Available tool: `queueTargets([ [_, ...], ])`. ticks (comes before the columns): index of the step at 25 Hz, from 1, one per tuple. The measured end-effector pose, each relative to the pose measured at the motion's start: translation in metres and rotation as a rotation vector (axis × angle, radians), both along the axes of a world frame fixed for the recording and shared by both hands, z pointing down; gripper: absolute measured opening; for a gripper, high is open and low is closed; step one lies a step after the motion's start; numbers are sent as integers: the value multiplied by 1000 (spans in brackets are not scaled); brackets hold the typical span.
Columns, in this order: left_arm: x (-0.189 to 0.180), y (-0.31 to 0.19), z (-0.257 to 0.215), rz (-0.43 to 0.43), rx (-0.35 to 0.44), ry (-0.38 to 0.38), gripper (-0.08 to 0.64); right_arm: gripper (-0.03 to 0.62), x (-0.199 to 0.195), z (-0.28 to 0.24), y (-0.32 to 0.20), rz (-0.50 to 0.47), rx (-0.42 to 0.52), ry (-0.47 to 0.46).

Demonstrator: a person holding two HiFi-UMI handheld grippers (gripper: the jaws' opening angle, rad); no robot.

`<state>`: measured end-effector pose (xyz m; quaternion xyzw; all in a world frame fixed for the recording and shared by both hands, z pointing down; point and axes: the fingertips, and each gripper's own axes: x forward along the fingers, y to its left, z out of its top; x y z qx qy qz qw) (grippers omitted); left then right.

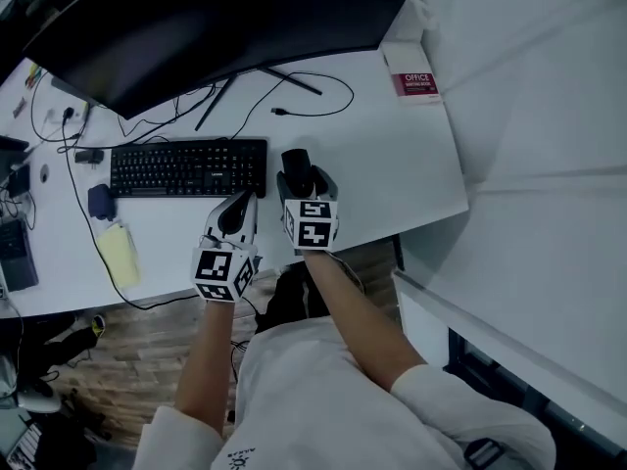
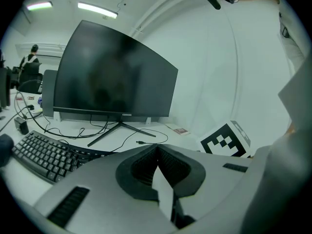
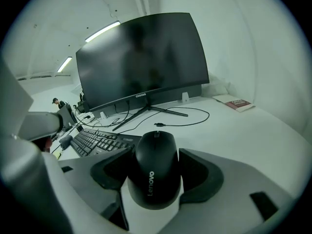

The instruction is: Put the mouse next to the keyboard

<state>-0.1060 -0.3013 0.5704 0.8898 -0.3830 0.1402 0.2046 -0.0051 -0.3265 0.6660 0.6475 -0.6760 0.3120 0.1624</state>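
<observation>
The keyboard [image 1: 186,167] lies on the left half of the desk [image 1: 397,169], in front of the monitor [image 1: 196,27] and parallel to the front edge. Just off the keyboard's right front corner, the left gripper [image 1: 245,202] points away from the person. The bare left forearm [image 1: 211,360] runs almost straight forward behind it. Its own view shows the jaws pressed tip to tip with nothing in them. Close beside it on the right is the right gripper [image 1: 304,177], with the right forearm [image 1: 358,316] slanting in from the lower right. This gripper is clamped on the mouse [image 1: 297,164]; its jaws stand wide because the mouse body is wide, and the pads hug its flanks. The mouse is just beside the keyboard's right end, with a narrow strip of desk between them; no view shows whether it rests on the desk or is slightly lifted. The head view gives this layout from above but hides the grip. The right gripper view shows the mouse lengthwise between the pads (pale lettering on its back), nose toward the monitor's stand. Only the left gripper view catches the right gripper's marker cube [image 2: 226,140] from the side. A red-and-white booklet [image 1: 413,81] lies at the desk's far right corner.
</observation>
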Motion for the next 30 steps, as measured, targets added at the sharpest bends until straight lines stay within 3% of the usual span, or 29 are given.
queueTargets([
  [20,-7,-7,32,49,-49,-28,5,310,6,37,-9,125,-71,132],
  [26,-10,-9,32,54,-47,-35,5,310,1,44,-10,96,-124,189],
  [30,-14,-10,33,46,-52,-45,5,310,-2,45,-11,80,-133,176],
])
